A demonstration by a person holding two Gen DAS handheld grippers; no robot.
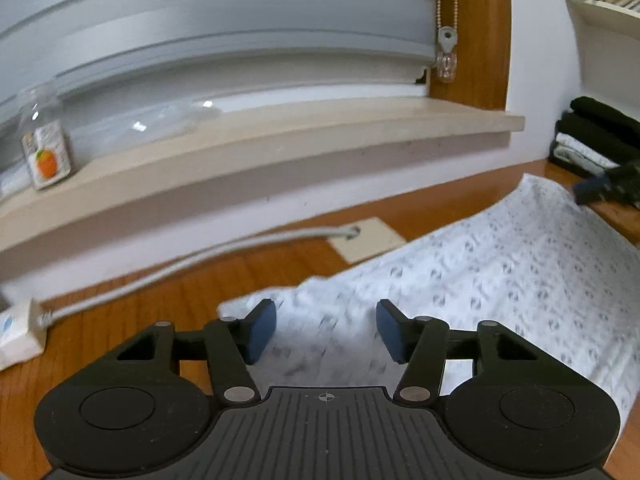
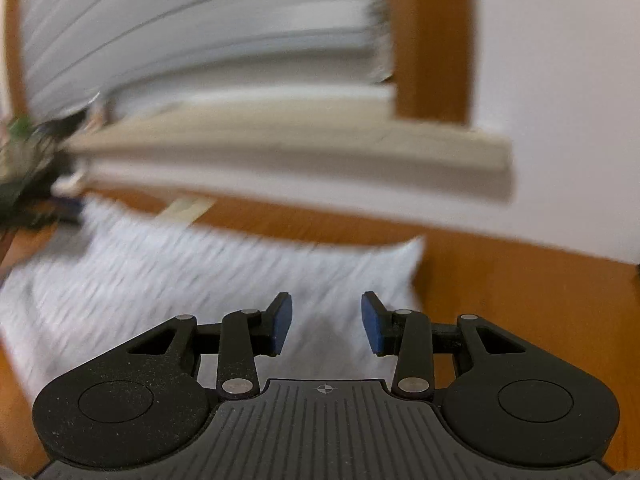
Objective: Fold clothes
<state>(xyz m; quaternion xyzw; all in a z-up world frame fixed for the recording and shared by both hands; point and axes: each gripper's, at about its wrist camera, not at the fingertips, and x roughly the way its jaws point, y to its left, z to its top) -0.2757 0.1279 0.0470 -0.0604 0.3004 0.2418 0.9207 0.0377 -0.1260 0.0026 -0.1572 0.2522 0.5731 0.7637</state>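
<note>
With both the left tool (image 1: 326,330) and right tool (image 2: 326,322) released, the cloth (image 1: 500,272) at lower right should be gripped at matching corners.

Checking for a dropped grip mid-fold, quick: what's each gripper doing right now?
Left gripper: open, holding nothing; the white patterned cloth lies below its pads.
Right gripper: open, holding nothing, over the same cloth.
</note>
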